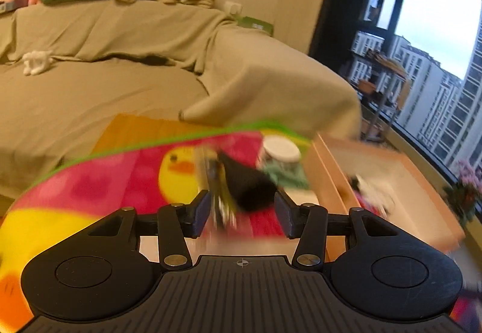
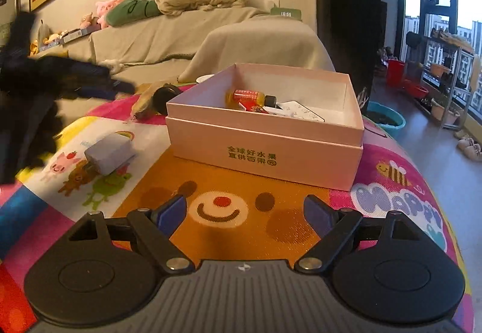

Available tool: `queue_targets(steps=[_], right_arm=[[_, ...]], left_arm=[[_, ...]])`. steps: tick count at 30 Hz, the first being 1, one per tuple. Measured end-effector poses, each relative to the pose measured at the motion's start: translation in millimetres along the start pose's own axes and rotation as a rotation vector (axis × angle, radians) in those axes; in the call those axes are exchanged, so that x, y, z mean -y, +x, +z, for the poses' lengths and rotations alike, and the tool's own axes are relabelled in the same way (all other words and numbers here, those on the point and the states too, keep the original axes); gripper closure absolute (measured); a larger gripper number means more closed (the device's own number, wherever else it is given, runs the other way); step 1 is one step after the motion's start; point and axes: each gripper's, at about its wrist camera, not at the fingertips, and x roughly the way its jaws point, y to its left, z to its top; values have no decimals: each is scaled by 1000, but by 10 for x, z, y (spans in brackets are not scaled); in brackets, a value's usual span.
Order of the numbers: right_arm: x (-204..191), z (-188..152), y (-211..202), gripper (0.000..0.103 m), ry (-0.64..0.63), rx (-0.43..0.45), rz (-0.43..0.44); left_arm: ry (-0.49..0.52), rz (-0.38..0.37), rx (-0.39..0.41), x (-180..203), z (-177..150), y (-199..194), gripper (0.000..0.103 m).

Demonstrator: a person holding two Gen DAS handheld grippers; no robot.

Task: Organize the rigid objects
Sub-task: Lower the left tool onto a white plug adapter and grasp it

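The right gripper [image 2: 245, 214] hovers with its two fingers spread wide and nothing between them, just in front of one pink box [image 2: 265, 134] on the cartoon mat [image 2: 211, 230]. Inside that box lie one small bottle [image 2: 250, 96] and one white card [image 2: 298, 113]; left of the box sit one grey block [image 2: 110, 152] and, farther back, one dark round object [image 2: 159, 98]. The left gripper [image 1: 241, 209] has its two fingers at a middling gap around one blurred black object [image 1: 250, 185]; I cannot tell whether they press it.
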Motion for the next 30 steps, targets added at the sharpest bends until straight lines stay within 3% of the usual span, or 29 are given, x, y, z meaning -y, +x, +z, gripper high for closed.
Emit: queue_targets(steps=[3,7,10,13,15,18,23,30], right_arm=[[28,-5,8,18,9,-9,1],[-14,-6,3,18,-7,-7,-16],[-65,-28,-32,18,-27,19,-48],[-76,-40,-66,18,-28,38,-70],[-41,-27,-61,18,-12,36,-63],[50,-9,-8,18,39,7,-50],[192,5,71,18,125,-34,-29],[171,3,86,18,123,-39,-40]], left_arm=[[-12,-47,-29,61,244,337,52],[-103,-102,-66,164,526,913,52],[-108,-63,-138,312,650,1389,52],[-29,-22,-206,450,703,1770,50],[-41,-57,-239,444,714,1899,52],[-47,-108,-271,361,703,1907,53],[42,-235,-300,283,520,1636,53],[102,-307,-341,256,149,1047,53]])
